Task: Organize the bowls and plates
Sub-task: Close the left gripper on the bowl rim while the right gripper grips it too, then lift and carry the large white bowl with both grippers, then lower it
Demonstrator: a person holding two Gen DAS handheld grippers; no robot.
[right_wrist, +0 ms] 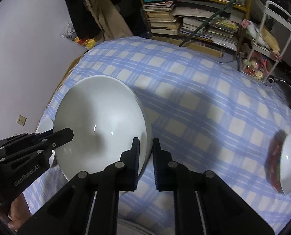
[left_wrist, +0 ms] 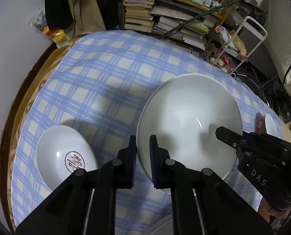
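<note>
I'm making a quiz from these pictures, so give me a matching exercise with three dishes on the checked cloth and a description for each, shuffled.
Things:
1. large white bowl
2. shallow white plate
3. small bowl

Descriptions:
A. red patterned outside
B. rim gripped on both sides by the left gripper and right gripper
C. round red emblem in its middle

Pairs: 1-B, 2-C, 3-A

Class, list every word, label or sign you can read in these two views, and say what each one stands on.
"DAS": on the right gripper.
"GenRobot.AI": on the left gripper.
Red round seal: on the small white plate, not readable.
Book spines and bottle labels: too small.
</note>
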